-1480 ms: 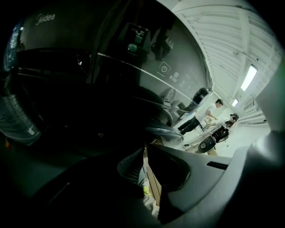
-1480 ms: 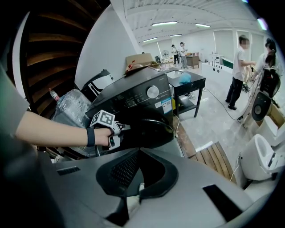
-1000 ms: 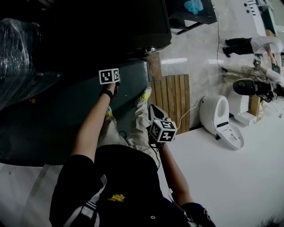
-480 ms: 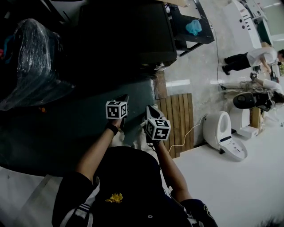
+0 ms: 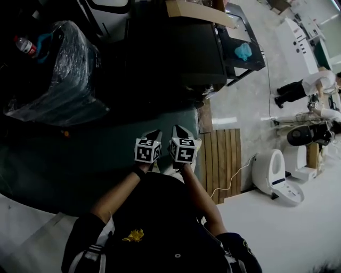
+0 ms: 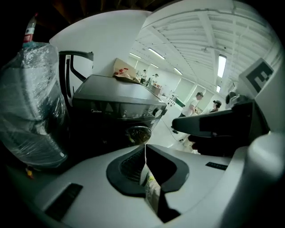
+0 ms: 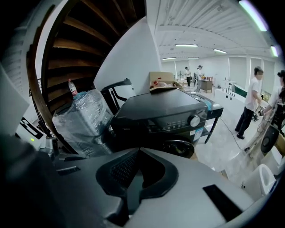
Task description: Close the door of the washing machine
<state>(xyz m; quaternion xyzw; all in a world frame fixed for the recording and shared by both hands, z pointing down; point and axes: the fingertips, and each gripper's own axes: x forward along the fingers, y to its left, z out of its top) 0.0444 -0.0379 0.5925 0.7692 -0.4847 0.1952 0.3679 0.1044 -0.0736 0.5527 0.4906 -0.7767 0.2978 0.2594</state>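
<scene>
The dark front-loading washing machine stands ahead of me. Its round door lies flat against the front, below the control panel, and shows too in the left gripper view. Both grippers hang side by side in front of my body, pointing at the machine and well short of it. My left gripper is shut, tips meeting with nothing held. My right gripper is also shut and empty, its tips together.
A plastic-wrapped bundle with a bottle on it stands left of the machine. A cardboard box lies on the machine's top. To the right are a dark table, a wooden slat panel, a white toilet-like unit and people.
The left gripper has drawn back from the machine's front toward my body. The right gripper has moved left and up beside it. More of the machine's top shows.
</scene>
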